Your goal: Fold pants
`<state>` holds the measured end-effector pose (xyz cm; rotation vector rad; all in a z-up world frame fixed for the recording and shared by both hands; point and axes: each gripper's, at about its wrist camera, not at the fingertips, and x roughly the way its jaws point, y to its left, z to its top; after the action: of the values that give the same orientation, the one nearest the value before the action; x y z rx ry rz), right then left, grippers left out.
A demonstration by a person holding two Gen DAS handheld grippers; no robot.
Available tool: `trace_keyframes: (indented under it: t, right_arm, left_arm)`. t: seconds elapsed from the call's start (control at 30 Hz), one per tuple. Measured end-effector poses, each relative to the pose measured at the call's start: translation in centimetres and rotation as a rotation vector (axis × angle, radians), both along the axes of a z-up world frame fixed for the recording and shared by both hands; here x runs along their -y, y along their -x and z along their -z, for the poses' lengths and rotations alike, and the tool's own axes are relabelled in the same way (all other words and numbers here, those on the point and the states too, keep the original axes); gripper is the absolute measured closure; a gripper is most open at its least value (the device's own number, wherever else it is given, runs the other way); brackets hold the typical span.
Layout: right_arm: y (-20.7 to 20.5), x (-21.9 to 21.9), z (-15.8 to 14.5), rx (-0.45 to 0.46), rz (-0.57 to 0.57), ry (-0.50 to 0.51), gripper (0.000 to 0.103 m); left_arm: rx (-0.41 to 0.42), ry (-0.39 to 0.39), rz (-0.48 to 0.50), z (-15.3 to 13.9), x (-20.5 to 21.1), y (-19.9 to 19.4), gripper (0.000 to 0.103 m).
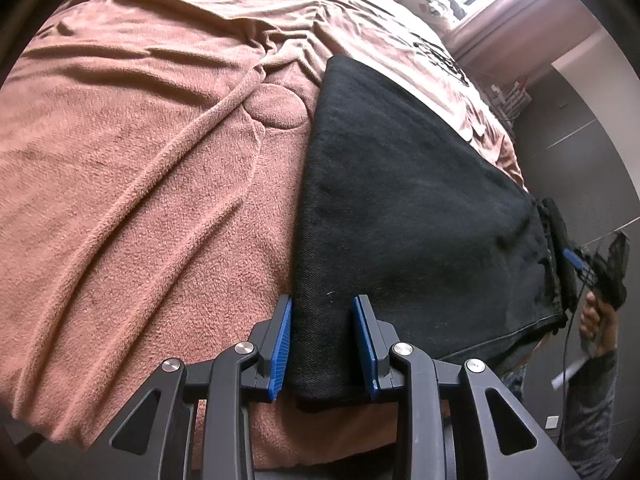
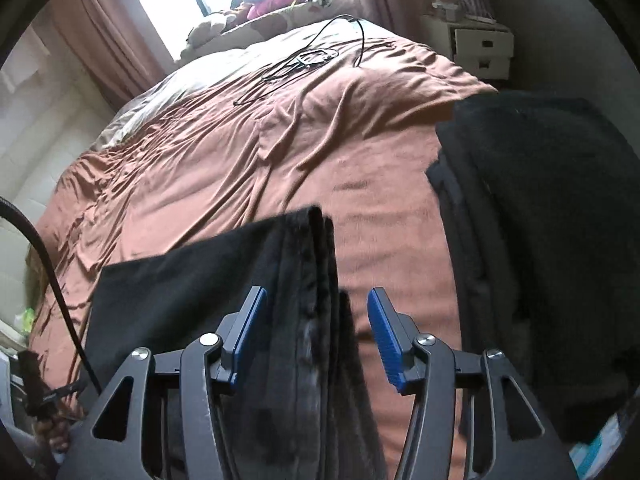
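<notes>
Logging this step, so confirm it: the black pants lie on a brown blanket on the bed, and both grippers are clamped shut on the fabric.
Not quite. The black pants do lie on the brown blanket, but neither gripper is clamped shut. The left wrist view shows the left gripper with its jaws apart around the pants' edge, and the right wrist view shows the right gripper open too.

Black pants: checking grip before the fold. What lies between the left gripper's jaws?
In the left wrist view, the black pants' folded corner lies between the left gripper's open jaws.
</notes>
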<state>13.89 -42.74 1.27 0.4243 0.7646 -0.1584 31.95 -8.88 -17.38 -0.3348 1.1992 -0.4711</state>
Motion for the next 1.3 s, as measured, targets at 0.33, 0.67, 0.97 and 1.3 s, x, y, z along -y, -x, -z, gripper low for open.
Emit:
trace_keyframes:
  t: [0.33, 0.67, 0.97, 1.3]
  right_arm:
    - [7.2, -0.9, 2.0, 0.013, 0.017, -0.160, 0.053]
    - [10.4, 0.4, 6.5, 0.041, 0.060, -0.358, 0.053]
    - [12.3, 1.1, 9.5, 0.140, 0.057, -0.556, 0.053]
    - [11.6, 2.2, 10.6, 0.151, 0.084, -0.558, 0.090]
  left_arm:
    - [0.012, -0.009, -0.004, -0.4, 0.2, 0.4, 0.071]
    - [0.013, -0.009, -0.008, -0.5, 0.1, 0.6, 0.071]
    - [0.011, -0.021, -0.007, -0.4, 0.4, 0.6, 0.071]
    - [0.002, -0.016, -0.004, -0.4, 0.4, 0.3, 0.071]
